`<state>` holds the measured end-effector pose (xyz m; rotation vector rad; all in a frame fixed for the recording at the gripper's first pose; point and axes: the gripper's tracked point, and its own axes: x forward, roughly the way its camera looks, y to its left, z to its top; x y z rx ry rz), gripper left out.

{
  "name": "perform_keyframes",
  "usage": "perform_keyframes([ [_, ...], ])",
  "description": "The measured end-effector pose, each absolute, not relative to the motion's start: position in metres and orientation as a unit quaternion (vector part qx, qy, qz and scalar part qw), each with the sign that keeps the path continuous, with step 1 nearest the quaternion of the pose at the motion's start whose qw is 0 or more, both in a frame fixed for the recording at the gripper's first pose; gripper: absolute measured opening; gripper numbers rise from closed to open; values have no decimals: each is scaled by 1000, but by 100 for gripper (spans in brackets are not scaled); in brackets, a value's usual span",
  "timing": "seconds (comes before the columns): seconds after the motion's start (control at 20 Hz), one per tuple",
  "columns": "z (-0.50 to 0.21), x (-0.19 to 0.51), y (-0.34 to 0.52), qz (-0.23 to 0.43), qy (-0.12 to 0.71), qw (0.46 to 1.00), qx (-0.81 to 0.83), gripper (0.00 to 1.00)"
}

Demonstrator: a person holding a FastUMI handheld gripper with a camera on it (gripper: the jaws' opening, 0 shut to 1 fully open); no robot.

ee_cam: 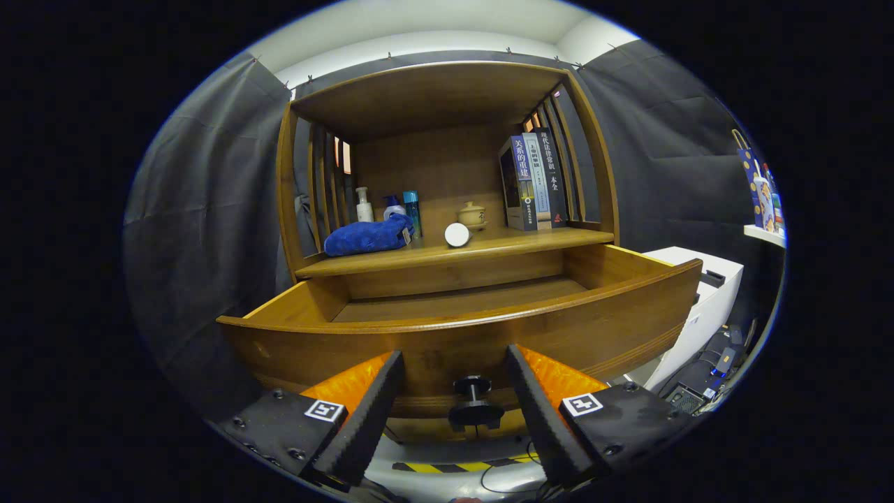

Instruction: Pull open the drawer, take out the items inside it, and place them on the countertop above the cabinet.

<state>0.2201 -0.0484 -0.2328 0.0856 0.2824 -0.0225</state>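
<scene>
Right in front of us the drawer [461,335] is pulled out, w/ the hand-held gripper [454,402] fingers spread apart either side of its dark knob [475,405], not touching it. Up on the counter [517,241]: a blue cloth [368,235], a white round thing [457,235], bottles [387,206] and books [534,181] behind.
</scene>
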Motion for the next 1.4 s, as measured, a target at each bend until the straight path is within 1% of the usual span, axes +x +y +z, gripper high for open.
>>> perform_keyframes([
  [0.2,-229,255,-51,-15,130,991,40,98],
  [0.85,-247,354,-51,-16,152,988,30,98],
  [1.2,-249,373,-51,-19,154,988,27,98],
  [1.4,-250,371,-52,-21,156,987,23,98],
])
